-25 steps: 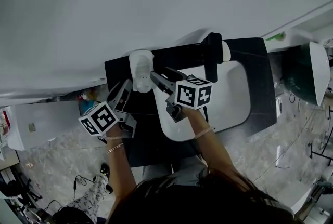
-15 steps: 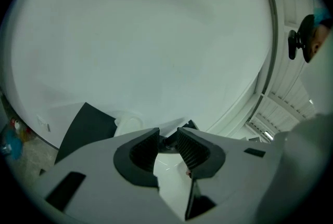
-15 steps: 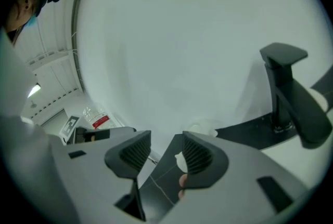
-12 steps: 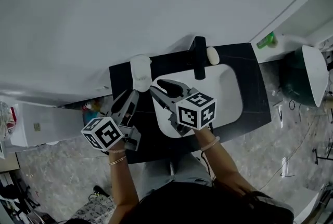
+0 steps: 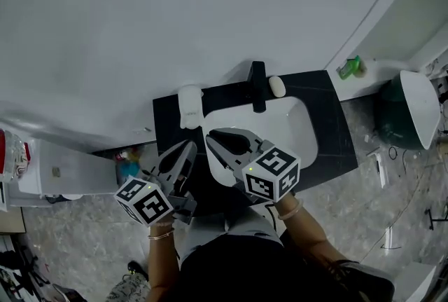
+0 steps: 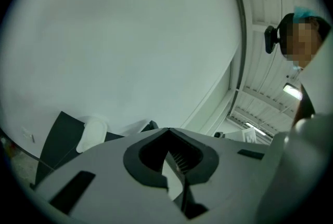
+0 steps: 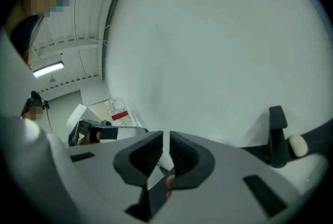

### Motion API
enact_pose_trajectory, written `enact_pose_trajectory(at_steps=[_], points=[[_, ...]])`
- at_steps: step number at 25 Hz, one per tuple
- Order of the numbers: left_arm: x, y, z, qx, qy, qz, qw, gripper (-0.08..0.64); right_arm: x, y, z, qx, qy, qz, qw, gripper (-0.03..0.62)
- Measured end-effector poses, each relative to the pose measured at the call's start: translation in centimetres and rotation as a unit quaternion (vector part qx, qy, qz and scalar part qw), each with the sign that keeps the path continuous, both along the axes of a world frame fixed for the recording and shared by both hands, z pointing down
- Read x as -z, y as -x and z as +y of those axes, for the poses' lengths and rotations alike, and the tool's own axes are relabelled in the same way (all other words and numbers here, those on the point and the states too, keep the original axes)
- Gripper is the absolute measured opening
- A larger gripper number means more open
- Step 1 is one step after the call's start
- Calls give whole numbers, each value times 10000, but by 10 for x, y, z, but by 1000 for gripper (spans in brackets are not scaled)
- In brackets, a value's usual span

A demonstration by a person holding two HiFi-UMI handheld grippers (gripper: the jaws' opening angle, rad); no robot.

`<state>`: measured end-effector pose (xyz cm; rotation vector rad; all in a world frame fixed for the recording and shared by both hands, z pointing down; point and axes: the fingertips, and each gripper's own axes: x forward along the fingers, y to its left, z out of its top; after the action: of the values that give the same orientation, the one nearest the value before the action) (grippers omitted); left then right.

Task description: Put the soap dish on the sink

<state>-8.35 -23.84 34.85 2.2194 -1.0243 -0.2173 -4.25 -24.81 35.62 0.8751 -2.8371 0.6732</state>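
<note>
The white soap dish [image 5: 190, 106] lies on the black counter [image 5: 329, 125], left of the white sink basin [image 5: 297, 127] and apart from both grippers. It also shows in the left gripper view, soap dish [image 6: 92, 133]. My left gripper [image 5: 189, 148] hangs above the counter's front, jaws shut and empty; left gripper [image 6: 167, 132]. Beside it, my right gripper [image 5: 218, 139] is over the basin's left edge. Its jaws are closing, a narrow gap left, nothing between them; right gripper [image 7: 166, 137]. A black faucet [image 5: 257, 85] and a white soap [image 5: 277, 86] are at the basin's back.
A green bottle [image 5: 350, 67] stands on a white ledge right of the counter. A dark green bin [image 5: 409, 108] is further right. A white cabinet [image 5: 63, 174] stands at the left. A plain white wall rises behind the counter.
Both grippers have risen and drawn back from the soap dish toward the person. The left jaws have shut and the right jaws have narrowed. The soap dish stays on the counter.
</note>
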Motion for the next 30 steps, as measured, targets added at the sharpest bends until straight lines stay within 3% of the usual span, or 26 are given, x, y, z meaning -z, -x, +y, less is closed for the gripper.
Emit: enact_pose_trajectory(at_steps=[4, 8, 12, 17, 23, 30], points=[[16, -2, 27, -129, -82, 332, 9993, 3, 12, -10, 26, -43, 3, -151, 9999, 38], [-5, -3, 52, -257, 252, 506, 9981, 3, 14, -13, 49, -61, 269, -333, 9991, 30], [-16, -2, 65, -218, 457, 420, 9978, 3, 13, -13, 62, -127, 234, -114, 9996, 20], [-11, -1, 62, -308, 356, 370, 9982, 3, 3, -12, 65, -230, 374, 121, 9990, 20], [-13, 1, 59, -301, 393, 698, 9963, 3, -7, -16, 66, -324, 777, -67, 9964, 20], [-23, 1, 56, -351, 580, 656, 9955, 3, -12, -16, 61, -330, 978, -336, 9941, 18]])
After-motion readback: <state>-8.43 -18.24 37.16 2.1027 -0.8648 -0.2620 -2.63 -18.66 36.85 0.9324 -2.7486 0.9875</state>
